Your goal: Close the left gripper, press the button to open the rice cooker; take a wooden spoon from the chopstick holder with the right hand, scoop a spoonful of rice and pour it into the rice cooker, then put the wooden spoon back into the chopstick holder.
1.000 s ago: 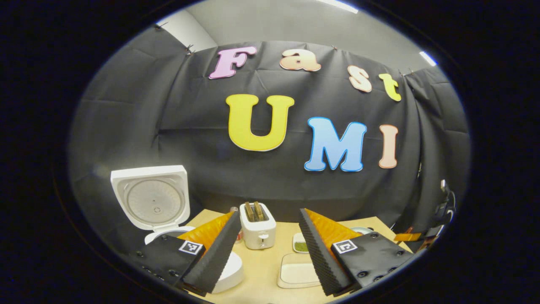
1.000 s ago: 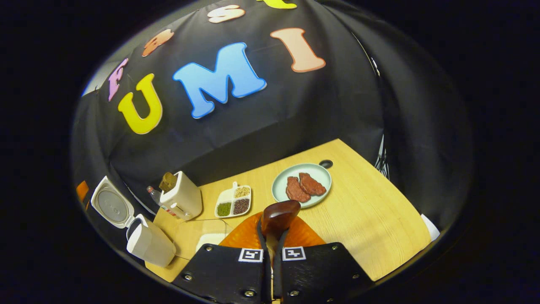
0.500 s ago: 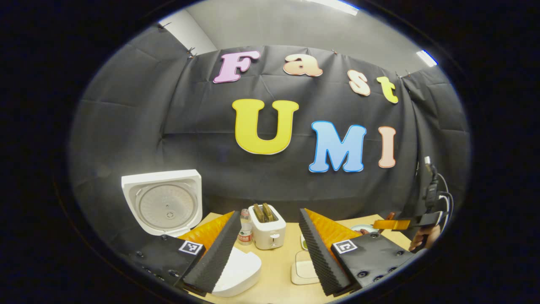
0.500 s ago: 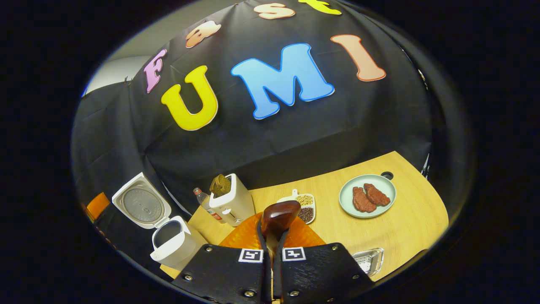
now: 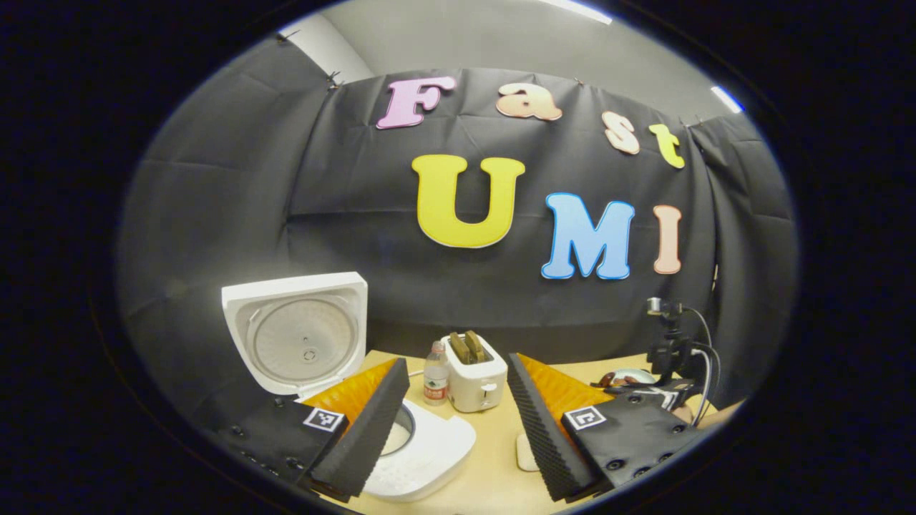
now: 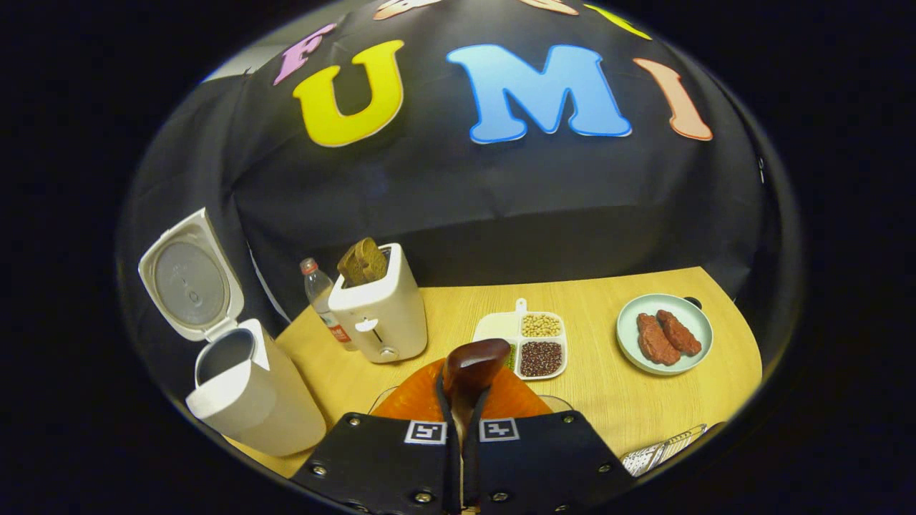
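The white rice cooker (image 6: pixel 247 397) stands open at the table's left end with its lid (image 6: pixel 187 275) tipped back. In the left gripper view the cooker's body (image 5: pixel 429 450) lies just beyond my left gripper (image 5: pixel 458 429), which is open and holds nothing, and the lid (image 5: pixel 297 332) rises behind it. My right gripper (image 6: pixel 463 411) is shut on the handle of a dark wooden spoon (image 6: pixel 476 363), whose bowl sticks up ahead of the fingers. Whether the spoon carries rice is hidden. A divided dish (image 6: pixel 501 329) of grains lies just past the spoon.
A white toaster (image 6: pixel 376 311) with bread and a small bottle (image 6: pixel 318 290) stand between cooker and dish. A plate (image 6: pixel 705 325) with two meat pieces sits at the right. A wire rack (image 6: pixel 662 450) shows at the lower right. The other gripper (image 5: pixel 655 397) and a hand appear far right.
My right gripper, still shut on the spoon, has swung left, so the cooker and toaster now look nearer. In the left gripper view the cooker has slid rightward and closer.
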Action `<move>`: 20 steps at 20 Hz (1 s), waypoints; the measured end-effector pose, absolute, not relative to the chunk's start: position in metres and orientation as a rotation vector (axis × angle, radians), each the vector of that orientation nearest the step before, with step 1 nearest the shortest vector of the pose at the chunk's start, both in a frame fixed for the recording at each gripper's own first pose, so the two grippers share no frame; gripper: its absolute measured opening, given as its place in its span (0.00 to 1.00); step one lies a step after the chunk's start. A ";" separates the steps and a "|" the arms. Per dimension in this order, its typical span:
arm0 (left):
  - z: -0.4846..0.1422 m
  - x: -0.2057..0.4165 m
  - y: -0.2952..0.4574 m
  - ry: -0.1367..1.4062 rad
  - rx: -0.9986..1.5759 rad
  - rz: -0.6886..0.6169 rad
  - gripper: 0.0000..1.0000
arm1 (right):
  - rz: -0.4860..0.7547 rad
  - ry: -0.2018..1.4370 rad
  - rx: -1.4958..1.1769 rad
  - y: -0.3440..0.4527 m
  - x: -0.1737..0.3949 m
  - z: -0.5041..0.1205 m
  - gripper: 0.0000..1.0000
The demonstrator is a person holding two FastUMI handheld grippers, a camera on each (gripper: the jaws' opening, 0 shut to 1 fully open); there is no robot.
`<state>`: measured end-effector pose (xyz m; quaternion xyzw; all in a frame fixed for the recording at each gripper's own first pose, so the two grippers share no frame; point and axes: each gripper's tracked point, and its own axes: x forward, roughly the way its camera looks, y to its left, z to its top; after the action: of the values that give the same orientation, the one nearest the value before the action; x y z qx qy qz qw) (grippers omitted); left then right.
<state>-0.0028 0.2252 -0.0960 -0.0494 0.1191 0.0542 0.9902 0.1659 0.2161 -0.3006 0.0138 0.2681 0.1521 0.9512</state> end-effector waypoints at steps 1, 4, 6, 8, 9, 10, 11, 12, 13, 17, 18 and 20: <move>-0.097 -0.005 0.230 0.243 -0.099 0.109 0.96 | 0.319 0.553 0.013 0.224 0.167 -0.309 0.03; -0.102 -0.004 0.237 0.259 -0.095 0.122 0.96 | 0.384 0.599 0.044 0.252 0.158 -0.325 0.02; -0.107 -0.003 0.249 0.258 -0.103 0.136 1.00 | 0.426 0.635 0.111 0.267 0.147 -0.330 0.03; -0.109 -0.003 0.255 0.258 -0.115 0.148 0.96 | 0.439 0.681 0.208 0.273 0.137 -0.334 0.03; -0.110 -0.004 0.256 0.258 -0.120 0.151 0.96 | 0.425 0.696 0.256 0.269 0.136 -0.334 0.02; -0.111 -0.004 0.256 0.258 -0.124 0.152 0.96 | 0.415 0.718 0.321 0.265 0.133 -0.334 0.02; -0.112 -0.005 0.256 0.258 -0.125 0.155 0.96 | 0.400 0.737 0.391 0.259 0.133 -0.334 0.03; -0.111 -0.004 0.256 0.259 -0.127 0.155 0.96 | 0.386 0.751 0.470 0.250 0.133 -0.334 0.03; -0.110 -0.004 0.254 0.255 -0.127 0.155 0.96 | 0.367 0.754 0.551 0.239 0.134 -0.331 0.02; -0.105 0.000 0.246 0.241 -0.124 0.142 0.96 | 0.321 0.710 0.869 0.198 0.138 -0.303 0.03; -0.104 0.002 0.244 0.239 -0.126 0.136 1.00 | 0.307 0.689 0.930 0.187 0.139 -0.295 0.03; -0.101 0.004 0.236 0.231 -0.145 0.122 0.96 | 0.301 0.639 1.011 0.170 0.139 -0.275 0.02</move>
<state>0.0042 0.2360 -0.1012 -0.0720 0.1151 0.0610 0.9889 0.1389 0.1700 -0.2750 0.4741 0.2995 0.1412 0.8158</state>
